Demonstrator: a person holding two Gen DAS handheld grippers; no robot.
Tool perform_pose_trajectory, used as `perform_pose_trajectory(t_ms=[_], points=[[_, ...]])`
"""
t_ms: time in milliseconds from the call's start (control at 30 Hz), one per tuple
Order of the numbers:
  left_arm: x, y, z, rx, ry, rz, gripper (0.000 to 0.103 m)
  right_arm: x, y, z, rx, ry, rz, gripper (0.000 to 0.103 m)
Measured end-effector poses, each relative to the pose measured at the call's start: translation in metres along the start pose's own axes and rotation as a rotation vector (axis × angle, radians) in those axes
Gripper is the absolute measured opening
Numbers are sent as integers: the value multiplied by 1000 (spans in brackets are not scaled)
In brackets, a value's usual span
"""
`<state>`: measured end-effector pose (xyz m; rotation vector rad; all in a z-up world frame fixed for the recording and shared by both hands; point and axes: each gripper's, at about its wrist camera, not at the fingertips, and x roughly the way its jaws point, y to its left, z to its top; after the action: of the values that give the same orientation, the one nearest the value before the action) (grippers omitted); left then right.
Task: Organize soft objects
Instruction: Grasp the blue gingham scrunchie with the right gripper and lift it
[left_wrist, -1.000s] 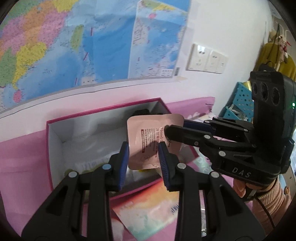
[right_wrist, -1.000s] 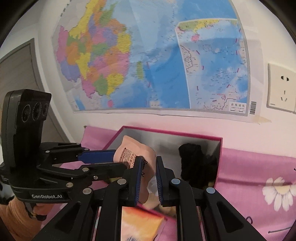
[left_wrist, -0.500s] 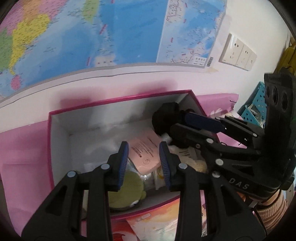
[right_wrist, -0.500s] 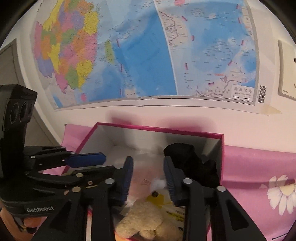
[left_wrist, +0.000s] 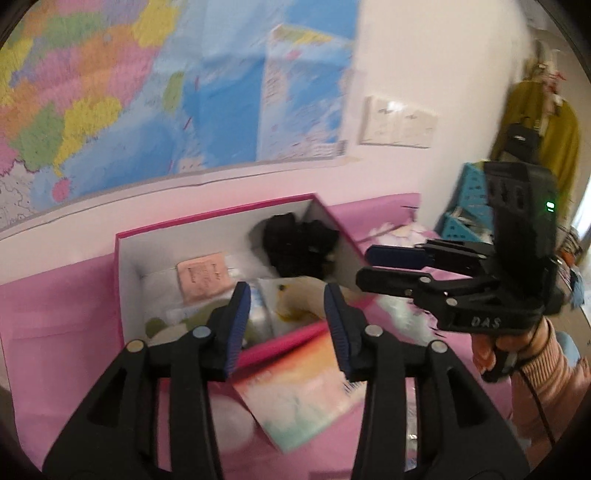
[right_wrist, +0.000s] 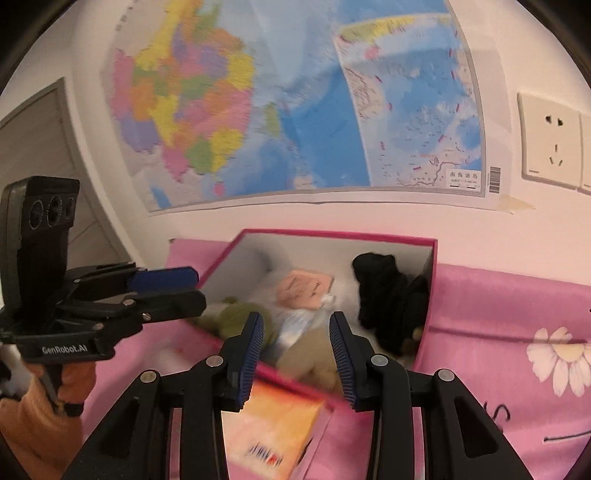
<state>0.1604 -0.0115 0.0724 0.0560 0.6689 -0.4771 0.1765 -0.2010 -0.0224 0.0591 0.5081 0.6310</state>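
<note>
While a pink flowered cloth (right_wrist: 517, 314) is covering the surface under a wall map (right_wrist: 295, 92), the magenta-rimmed box (left_wrist: 122, 280) is sitting open against the wall, with bare cloth lying to its right. Inside the box, the pink sachet (left_wrist: 202, 276) is lying flat near the back wall, left of a black bundle (left_wrist: 299, 243). Before the box, the left gripper (left_wrist: 287, 325) is standing with jaws parted, having just been opening, nothing between them. Beside it, the right gripper (right_wrist: 296, 350) is likewise gaping and empty.
</note>
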Motion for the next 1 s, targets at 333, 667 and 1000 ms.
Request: perform_pose_trajectory(t_ms=[333, 667, 1000], points=[[-30, -33, -66, 57, 27, -90, 46, -51, 21, -60, -10, 45, 75, 44], [-15, -32, -145, -57, 202, -94, 46, -44, 44, -133, 6, 209, 140, 45], [-26, -29, -191, -150, 265, -92, 46, -15, 66, -160, 28, 272, 217, 44]])
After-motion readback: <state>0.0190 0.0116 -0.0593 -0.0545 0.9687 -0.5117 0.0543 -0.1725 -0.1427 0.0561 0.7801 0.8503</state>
